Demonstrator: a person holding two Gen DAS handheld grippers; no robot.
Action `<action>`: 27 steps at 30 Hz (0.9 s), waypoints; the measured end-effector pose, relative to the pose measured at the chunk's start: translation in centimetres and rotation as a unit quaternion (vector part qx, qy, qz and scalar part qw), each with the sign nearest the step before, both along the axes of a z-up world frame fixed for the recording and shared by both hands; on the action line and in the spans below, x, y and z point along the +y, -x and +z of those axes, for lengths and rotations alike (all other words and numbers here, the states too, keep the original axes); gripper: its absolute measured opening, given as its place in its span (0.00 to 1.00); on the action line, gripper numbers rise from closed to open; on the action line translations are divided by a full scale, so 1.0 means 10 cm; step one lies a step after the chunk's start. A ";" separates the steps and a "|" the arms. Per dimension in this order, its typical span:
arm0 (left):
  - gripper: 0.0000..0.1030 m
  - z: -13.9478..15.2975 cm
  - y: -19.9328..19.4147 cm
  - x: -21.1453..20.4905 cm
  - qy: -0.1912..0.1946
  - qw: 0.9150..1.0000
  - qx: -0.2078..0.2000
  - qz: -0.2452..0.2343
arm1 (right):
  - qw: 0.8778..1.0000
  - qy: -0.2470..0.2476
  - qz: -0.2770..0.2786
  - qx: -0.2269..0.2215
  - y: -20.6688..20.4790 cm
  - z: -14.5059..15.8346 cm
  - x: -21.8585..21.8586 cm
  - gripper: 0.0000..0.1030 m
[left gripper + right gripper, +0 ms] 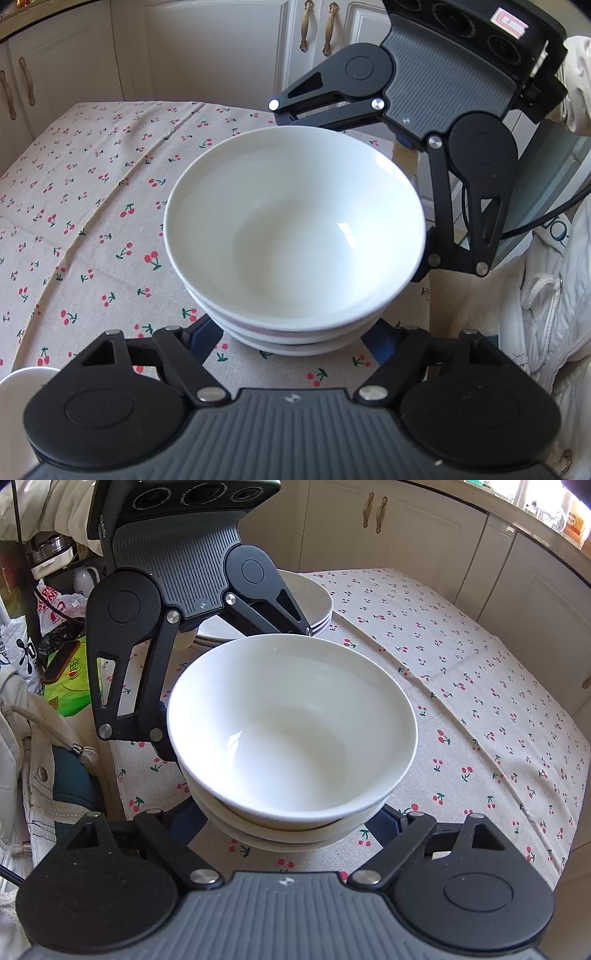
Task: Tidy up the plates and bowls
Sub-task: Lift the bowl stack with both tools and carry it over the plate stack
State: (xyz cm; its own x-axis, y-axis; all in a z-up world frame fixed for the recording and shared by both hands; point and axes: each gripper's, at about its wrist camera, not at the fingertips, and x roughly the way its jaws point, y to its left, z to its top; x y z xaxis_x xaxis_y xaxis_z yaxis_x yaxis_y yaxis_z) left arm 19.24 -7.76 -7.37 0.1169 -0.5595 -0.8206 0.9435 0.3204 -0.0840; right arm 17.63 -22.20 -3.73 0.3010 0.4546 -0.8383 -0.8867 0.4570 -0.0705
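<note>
Both grippers, left (293,332) and right (291,818), straddled the bowl stack (295,236) on the cherry tablecloth (92,206), contact hidden; uneven squeezing could tip the nested bowls

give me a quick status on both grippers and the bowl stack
Left hand-held gripper and right hand-held gripper both straddle the bowl stack, contact unclear. Three white bowls nested on cherry tablecloth. Plate stack behind, not blocking.

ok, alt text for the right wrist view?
A stack of white bowls sits on a cherry-print tablecloth, flanked by the right gripper near the camera and the left gripper opposite. Stacked white plates sit behind.
</note>
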 end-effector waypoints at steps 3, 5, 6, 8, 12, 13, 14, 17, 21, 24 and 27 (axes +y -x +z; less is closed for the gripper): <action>0.77 0.00 0.01 0.00 0.000 1.000 -0.002 0.001 | 1.000 0.002 -0.001 0.001 0.00 0.00 0.01 0.90; 0.77 0.01 0.02 -0.01 -0.002 1.000 -0.003 0.001 | 1.000 0.003 -0.001 0.000 0.00 0.00 0.02 0.90; 0.77 0.02 0.02 -0.01 -0.003 1.000 -0.004 0.002 | 1.000 0.004 -0.001 0.000 0.00 0.01 0.02 0.90; 0.77 0.03 0.03 -0.01 -0.004 1.000 -0.005 0.003 | 1.000 0.006 -0.001 0.000 0.01 0.01 0.03 0.90; 0.77 0.08 0.05 0.02 0.001 1.000 -0.005 0.007 | 1.000 0.007 0.002 -0.003 0.02 0.06 0.04 0.90; 0.77 0.10 0.05 0.03 0.002 1.000 -0.007 0.008 | 1.000 0.008 0.002 -0.005 0.03 0.08 0.05 0.90; 0.77 0.13 0.06 0.05 0.004 1.000 -0.009 0.010 | 1.000 0.009 0.004 -0.009 0.03 0.11 0.06 0.90; 0.77 0.22 0.08 0.12 0.009 1.000 -0.018 0.019 | 1.000 0.013 0.011 -0.019 0.04 0.20 0.13 0.90; 0.77 0.35 0.13 0.29 0.014 0.999 -0.033 0.035 | 0.999 0.017 0.028 -0.036 0.05 0.33 0.29 0.90; 0.77 0.44 0.16 0.45 0.015 0.998 -0.044 0.050 | 0.998 0.019 0.043 -0.048 0.03 0.40 0.45 0.90; 0.77 0.51 0.19 0.63 0.016 0.996 -0.054 0.066 | 0.996 0.020 0.059 -0.059 0.01 0.47 0.61 0.90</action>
State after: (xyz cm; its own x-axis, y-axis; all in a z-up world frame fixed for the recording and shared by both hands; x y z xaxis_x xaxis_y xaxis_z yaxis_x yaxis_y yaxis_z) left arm 17.37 -1.50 -2.23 0.2782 -0.5585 -0.7815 0.8974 0.4411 0.0042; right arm 17.49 -16.11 0.94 0.3447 0.4596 -0.8185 -0.9187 0.3444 -0.1935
